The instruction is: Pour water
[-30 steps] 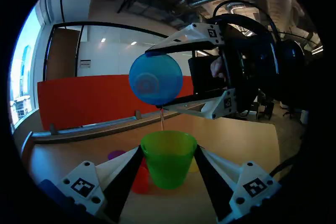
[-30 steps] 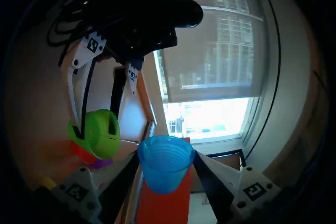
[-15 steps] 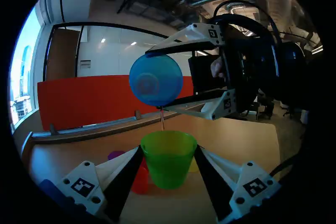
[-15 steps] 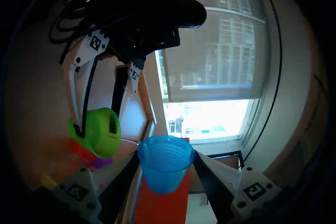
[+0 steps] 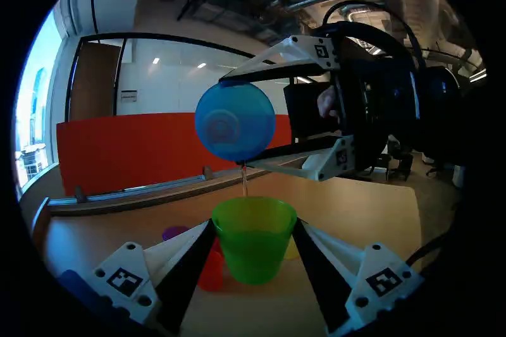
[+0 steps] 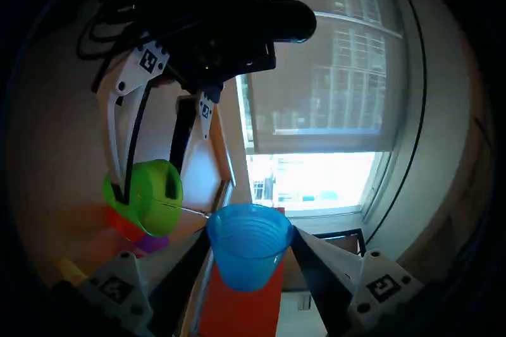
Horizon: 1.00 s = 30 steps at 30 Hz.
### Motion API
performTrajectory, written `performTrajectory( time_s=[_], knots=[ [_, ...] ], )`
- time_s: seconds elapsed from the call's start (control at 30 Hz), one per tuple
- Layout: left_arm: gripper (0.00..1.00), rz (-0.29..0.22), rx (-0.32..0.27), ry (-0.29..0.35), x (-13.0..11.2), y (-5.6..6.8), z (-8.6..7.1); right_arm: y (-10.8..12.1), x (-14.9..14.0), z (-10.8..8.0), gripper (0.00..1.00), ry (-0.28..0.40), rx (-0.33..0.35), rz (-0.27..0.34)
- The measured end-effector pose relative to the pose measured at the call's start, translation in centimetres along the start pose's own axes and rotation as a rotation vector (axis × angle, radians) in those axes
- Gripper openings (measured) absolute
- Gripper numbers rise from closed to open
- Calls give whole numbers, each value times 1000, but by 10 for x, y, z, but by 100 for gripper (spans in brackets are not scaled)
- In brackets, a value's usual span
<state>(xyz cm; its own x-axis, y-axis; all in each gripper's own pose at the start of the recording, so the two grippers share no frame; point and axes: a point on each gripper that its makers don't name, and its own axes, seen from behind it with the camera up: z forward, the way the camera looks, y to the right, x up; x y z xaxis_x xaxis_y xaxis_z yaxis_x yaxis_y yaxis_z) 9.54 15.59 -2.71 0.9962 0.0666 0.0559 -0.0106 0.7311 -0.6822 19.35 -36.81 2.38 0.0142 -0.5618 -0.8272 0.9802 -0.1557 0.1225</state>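
A: Left view?
B: Level along the left tongs (image 5: 254,231), low over the tabletop (image 5: 354,204).
A: Right?
B: Rolled sideways along the right tongs (image 6: 250,236), facing the window (image 6: 310,179). Both share the green cup (image 5: 254,255) and blue cup (image 6: 248,255), close.

red cup (image 5: 212,272) half hidden behind the green cup (image 5: 254,245); yellow cup (image 5: 291,250) nearly covered, purple cup (image 5: 173,232) partly screened

**No legible text**

No words, numbers or brands legible. Square black-and-white coded markers (image 5: 124,281) on fingers (image 5: 158,251) of left gripper (image 5: 253,223) and right gripper (image 6: 250,232): patterns, no letters. Small notice (image 5: 128,95) near white wall's (image 5: 164,84) left edge: too small to read.
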Motion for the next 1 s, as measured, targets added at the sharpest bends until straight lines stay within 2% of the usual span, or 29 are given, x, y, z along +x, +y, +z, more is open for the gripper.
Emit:
performTrajectory(
  time_s=[1.0],
  knots=[
    [86, 0, -6, 4, 2, 2, 3, -2, -7, 5, 92, -4, 0, -48]
  ],
)
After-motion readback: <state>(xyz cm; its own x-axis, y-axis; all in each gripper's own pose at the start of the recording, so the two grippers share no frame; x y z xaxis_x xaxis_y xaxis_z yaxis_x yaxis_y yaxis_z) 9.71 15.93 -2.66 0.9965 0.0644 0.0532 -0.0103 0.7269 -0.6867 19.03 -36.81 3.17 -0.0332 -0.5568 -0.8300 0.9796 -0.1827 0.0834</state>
